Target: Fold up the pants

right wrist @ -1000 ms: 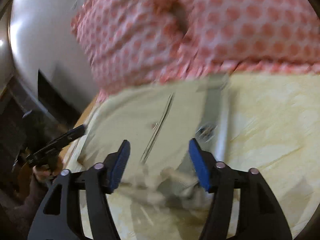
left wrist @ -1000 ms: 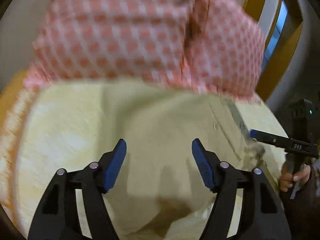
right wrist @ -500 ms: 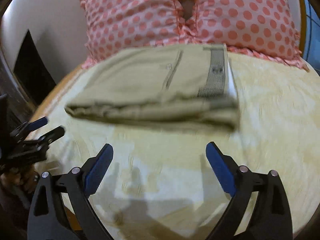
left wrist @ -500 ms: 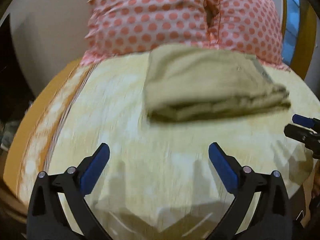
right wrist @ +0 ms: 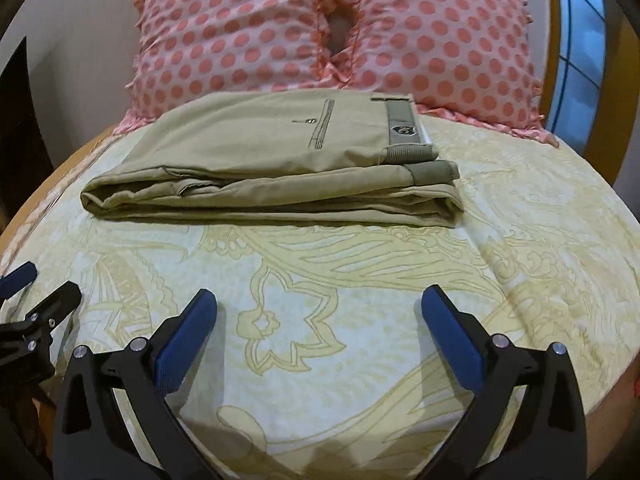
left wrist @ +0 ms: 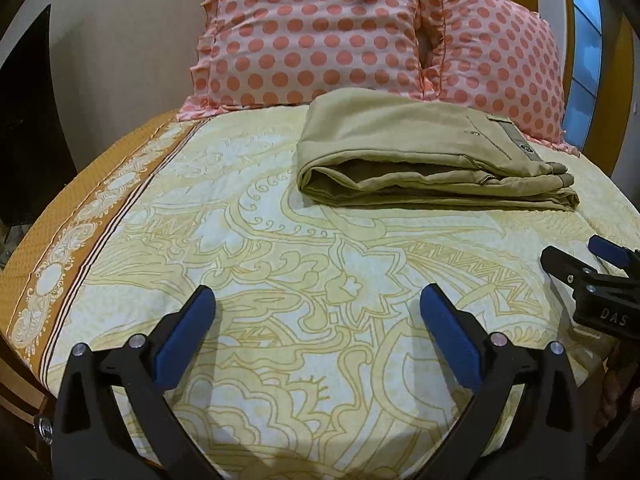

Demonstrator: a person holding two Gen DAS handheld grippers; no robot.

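Observation:
The khaki pants [left wrist: 420, 152] lie folded in a flat rectangular stack on the bed, just in front of the pillows; they also show in the right wrist view [right wrist: 280, 160], waistband to the right. My left gripper [left wrist: 316, 320] is open and empty, well back from the pants over the sheet. My right gripper [right wrist: 318, 320] is open and empty, also well back from them. The right gripper shows at the right edge of the left wrist view [left wrist: 588, 276], and the left gripper at the left edge of the right wrist view [right wrist: 32, 300].
The bed has a yellow patterned sheet [left wrist: 280, 260] with an orange border on the left [left wrist: 72, 240]. Two pink polka-dot pillows [left wrist: 320, 32] [right wrist: 440, 40] stand against the headboard behind the pants. A window [right wrist: 576, 48] is at the far right.
Both grippers have pulled back from the pants toward the near side of the bed and opened wider. The pants now lie folded and still.

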